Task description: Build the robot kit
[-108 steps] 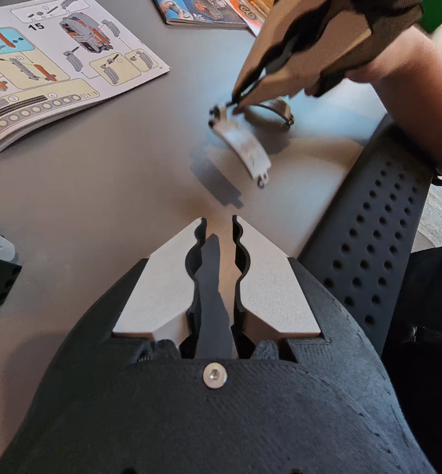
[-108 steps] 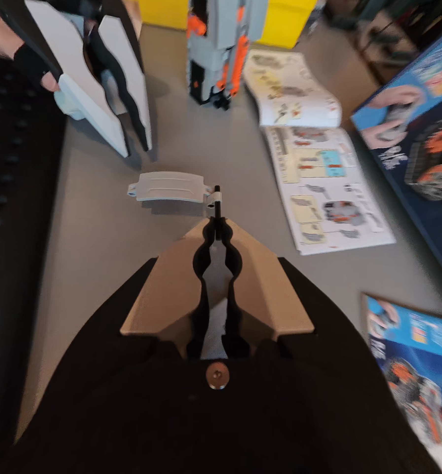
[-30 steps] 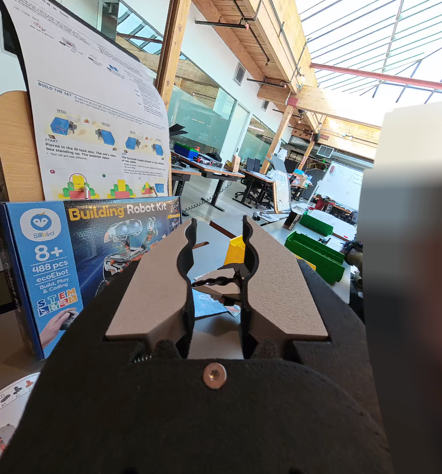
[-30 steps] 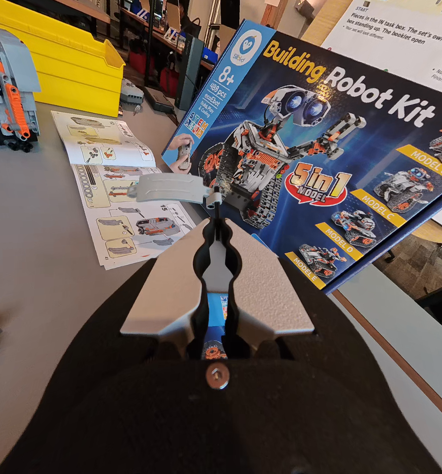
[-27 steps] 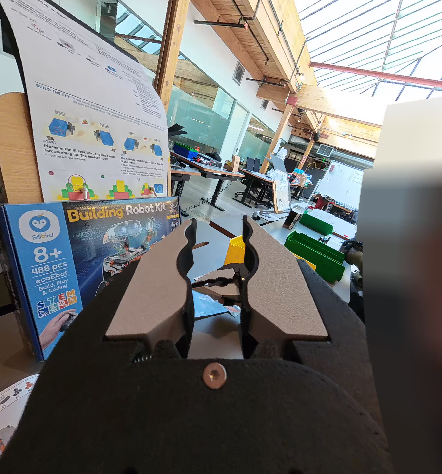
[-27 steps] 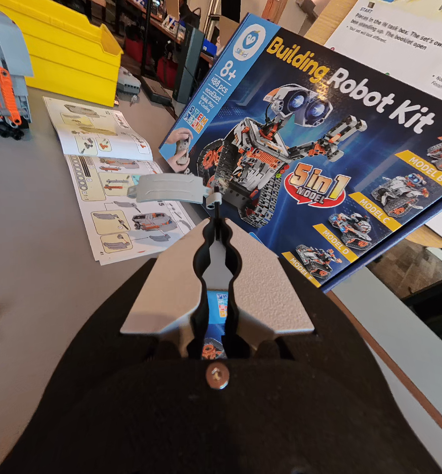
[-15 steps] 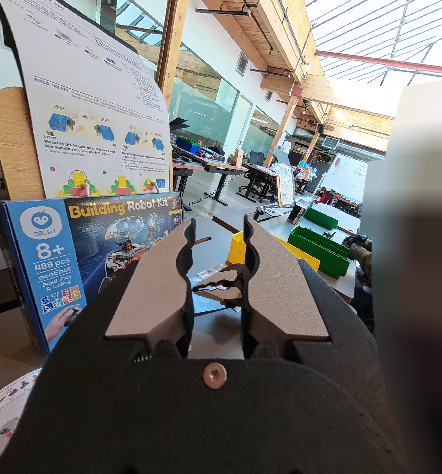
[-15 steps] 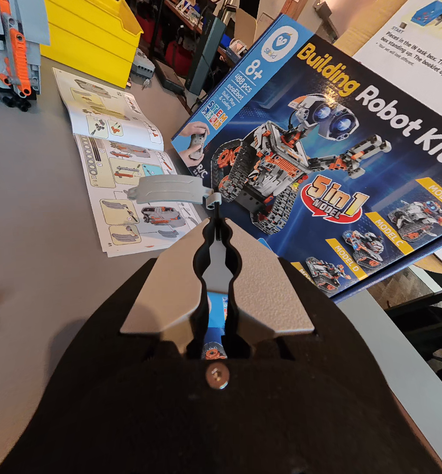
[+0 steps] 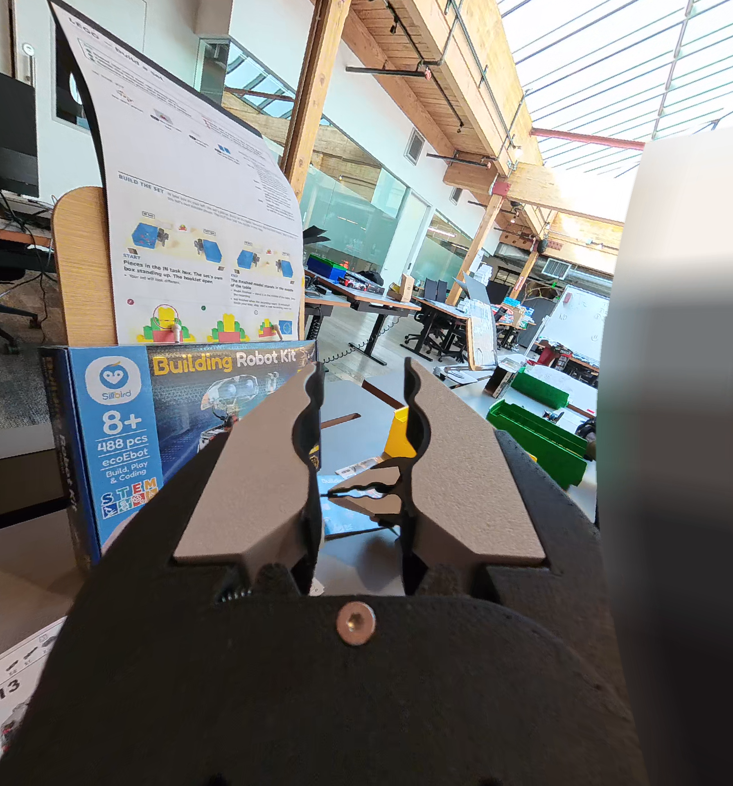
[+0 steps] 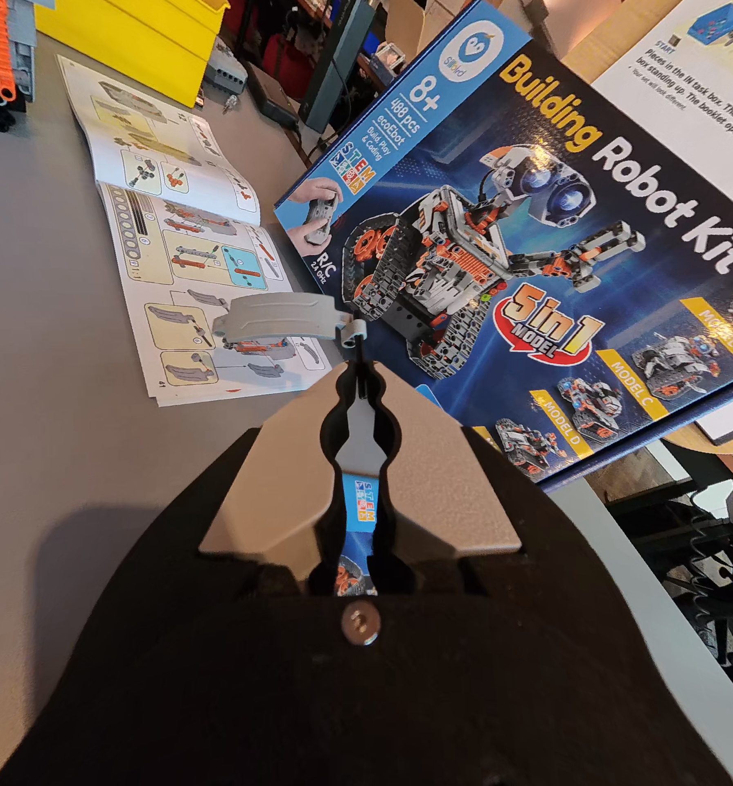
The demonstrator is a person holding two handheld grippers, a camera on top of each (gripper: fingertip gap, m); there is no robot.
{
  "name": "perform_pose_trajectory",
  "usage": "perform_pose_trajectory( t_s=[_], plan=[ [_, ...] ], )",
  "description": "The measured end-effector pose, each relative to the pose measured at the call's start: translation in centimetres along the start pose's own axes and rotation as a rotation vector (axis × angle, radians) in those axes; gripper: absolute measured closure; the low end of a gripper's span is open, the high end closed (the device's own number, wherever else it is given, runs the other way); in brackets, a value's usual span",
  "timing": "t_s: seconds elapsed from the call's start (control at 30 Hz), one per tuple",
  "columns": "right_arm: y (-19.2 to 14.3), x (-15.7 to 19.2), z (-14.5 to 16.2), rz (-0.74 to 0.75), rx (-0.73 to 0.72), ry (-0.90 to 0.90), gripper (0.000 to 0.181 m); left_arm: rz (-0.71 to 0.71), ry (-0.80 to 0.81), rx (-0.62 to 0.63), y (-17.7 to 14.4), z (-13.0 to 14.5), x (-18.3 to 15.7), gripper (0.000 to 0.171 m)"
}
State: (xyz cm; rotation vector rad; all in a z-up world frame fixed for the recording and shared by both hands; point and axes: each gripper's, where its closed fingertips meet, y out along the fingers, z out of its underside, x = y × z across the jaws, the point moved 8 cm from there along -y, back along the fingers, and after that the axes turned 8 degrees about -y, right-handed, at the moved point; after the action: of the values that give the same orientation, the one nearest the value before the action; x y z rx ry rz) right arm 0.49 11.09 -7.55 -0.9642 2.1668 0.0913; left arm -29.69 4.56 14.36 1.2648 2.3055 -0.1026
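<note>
Your right gripper (image 10: 359,370) points level and is clenched on a black pin carrying the grey curved panel (image 10: 277,318) (above the open booklet (image 10: 194,238)). Your left gripper (image 9: 361,383), raised, is released, empty.

the right gripper (image 10: 360,374) has its fingers pinched tight on a thin black pin (image 10: 359,355) that carries a curved grey panel (image 10: 277,317), held in the air above the open instruction booklet (image 10: 194,238) and just beside the blue toy box (image 10: 526,238). the panel sticks out sideways to the left of the pin, roughly level. the left gripper (image 9: 362,376) is raised with its fingers apart and nothing between them
</note>
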Motion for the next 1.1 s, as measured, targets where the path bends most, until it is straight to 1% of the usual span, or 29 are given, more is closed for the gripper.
perform_pose_trajectory(
  t_s=[0.17,0.73,0.83,0.93,1.0,1.03,1.1],
  plan=[
    [-0.2,-0.2,0.0,0.024,-0.007,0.002,0.179,0.01,0.013,0.008,0.2,0.1,-0.5,0.136],
    [-0.4,-0.1,-0.8,0.017,-0.018,-0.043,0.179,0.017,0.004,0.059,1.3,1.0,-0.6,0.135],
    [-0.5,-0.3,-0.8,0.036,-0.024,-0.037,0.179,0.022,0.001,0.063,1.4,1.1,-0.6,0.135],
    [-0.9,-0.9,-0.9,0.119,-0.033,-0.047,0.179,0.026,-0.004,0.078,1.7,1.3,-0.6,0.135],
    [-1.0,-1.1,-1.0,0.11,-0.038,-0.037,0.179,0.026,-0.009,0.093,1.8,1.5,-0.6,0.135],
    [-0.9,-1.1,-0.9,0.102,-0.026,-0.027,0.179,0.027,-0.011,0.1,1.9,1.7,-0.6,0.135],
    [-0.8,-1.7,-0.5,0.155,0.069,-0.009,0.179,0.025,-0.012,0.117,2.1,1.9,-0.6,0.133]
  ],
)
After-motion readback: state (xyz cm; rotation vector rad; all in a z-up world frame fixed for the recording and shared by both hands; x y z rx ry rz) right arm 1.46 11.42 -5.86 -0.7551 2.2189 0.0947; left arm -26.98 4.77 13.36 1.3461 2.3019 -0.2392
